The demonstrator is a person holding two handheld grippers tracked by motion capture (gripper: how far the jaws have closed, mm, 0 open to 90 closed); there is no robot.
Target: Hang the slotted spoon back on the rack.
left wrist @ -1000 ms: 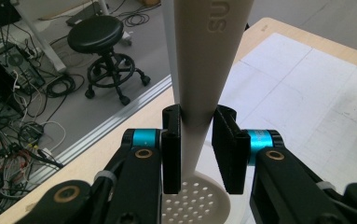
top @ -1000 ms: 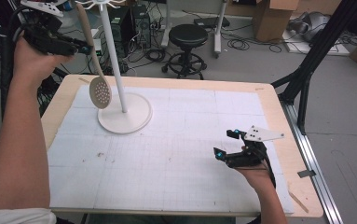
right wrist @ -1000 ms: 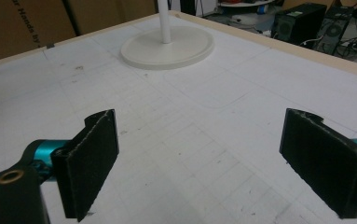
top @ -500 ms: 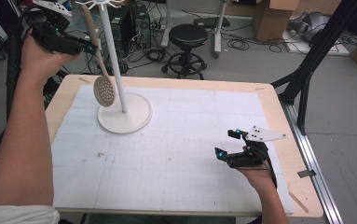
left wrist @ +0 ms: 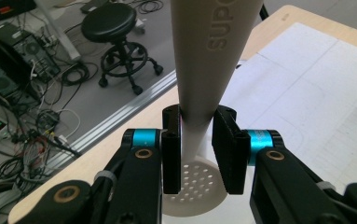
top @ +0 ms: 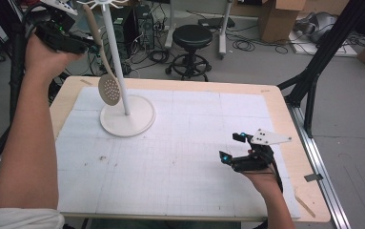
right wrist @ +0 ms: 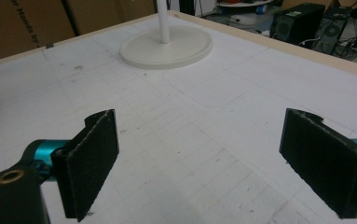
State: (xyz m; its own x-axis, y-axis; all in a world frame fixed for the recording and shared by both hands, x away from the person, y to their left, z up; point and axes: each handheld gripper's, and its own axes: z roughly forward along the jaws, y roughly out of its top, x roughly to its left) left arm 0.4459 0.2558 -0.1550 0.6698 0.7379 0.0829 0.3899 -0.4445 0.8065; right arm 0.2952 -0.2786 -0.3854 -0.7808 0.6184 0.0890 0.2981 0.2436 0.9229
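Left forearm [top: 27, 143] raised steeply from the bottom left corner of the high view, hand [top: 44, 57] lifted high above the far left corner of the table. Left gripper [left wrist: 197, 135] pointing toward the right of the high view, jaws closed tight, pads pressed against what sits between them. Right hand [top: 261, 176] low near the front right of the table, wrist straight, forearm entering from the bottom edge. Right gripper [right wrist: 199, 158] pointing left across the high view, jaws spread wide with nothing between them, hovering just above the table surface.
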